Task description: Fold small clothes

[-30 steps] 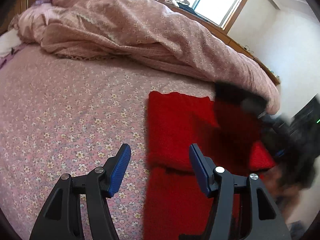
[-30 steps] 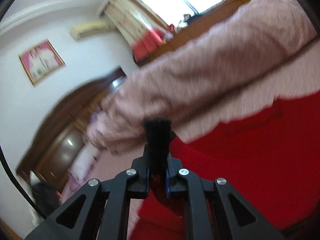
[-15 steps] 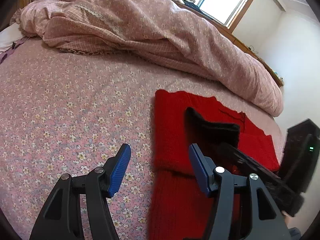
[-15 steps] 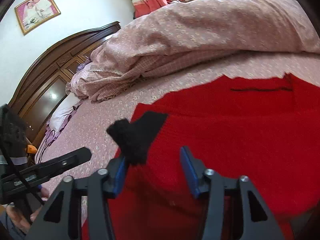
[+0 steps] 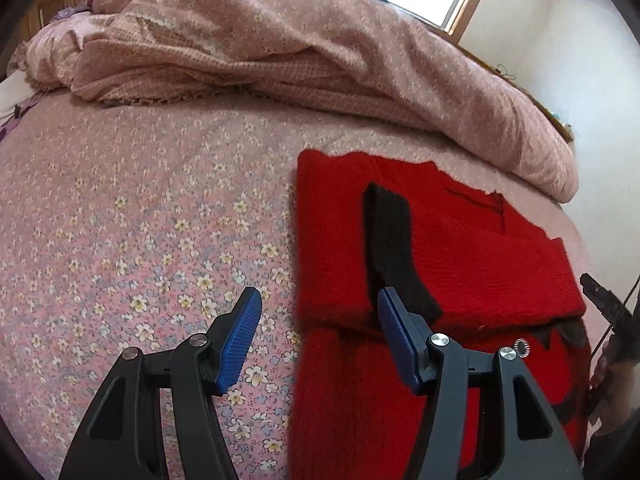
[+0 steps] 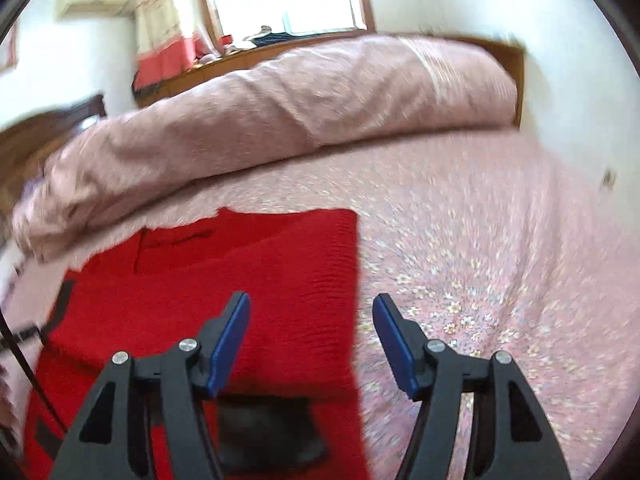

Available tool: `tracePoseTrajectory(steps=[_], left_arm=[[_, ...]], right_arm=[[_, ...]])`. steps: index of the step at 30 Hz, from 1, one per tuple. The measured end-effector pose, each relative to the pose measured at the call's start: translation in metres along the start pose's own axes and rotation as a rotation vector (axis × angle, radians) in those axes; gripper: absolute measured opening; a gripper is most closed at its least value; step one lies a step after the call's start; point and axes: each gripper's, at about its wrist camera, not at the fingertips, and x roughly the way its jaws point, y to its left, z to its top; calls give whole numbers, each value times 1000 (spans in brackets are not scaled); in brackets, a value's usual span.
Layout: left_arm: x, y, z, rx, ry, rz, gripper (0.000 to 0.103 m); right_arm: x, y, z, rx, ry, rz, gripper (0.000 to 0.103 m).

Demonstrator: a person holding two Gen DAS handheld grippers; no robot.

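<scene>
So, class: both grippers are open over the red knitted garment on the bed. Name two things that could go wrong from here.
1. The black ribbed cuff lies loose across the folded red knitted garment; the next fold could shift or bunch it.
2. The left gripper straddles the garment's edge over the pink floral bedsheet, so closing might pinch sheet too.
The right gripper view is blurred, so its aim is uncertain.

We look low and close over the bed (image 5: 120, 220) toward twelve o'clock, from both wrists. Both views share the red garment (image 5: 460, 248) (image 6: 240, 280) and quilt (image 5: 320, 52) (image 6: 320, 100).
</scene>
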Motion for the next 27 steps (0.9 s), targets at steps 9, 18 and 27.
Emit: tracePoseTrajectory(steps=[9,18,27], left_arm=[[8,4,-1,-6,29,-8,54],[7,-2,2,37,8,15,54],[31,8,33,4,-3,-18,54]], right_arm=[[28,-5,2,25,29,0,11],[34,-68,-8,283,75,51,21],[23,-51,-9,232,81,67,39]])
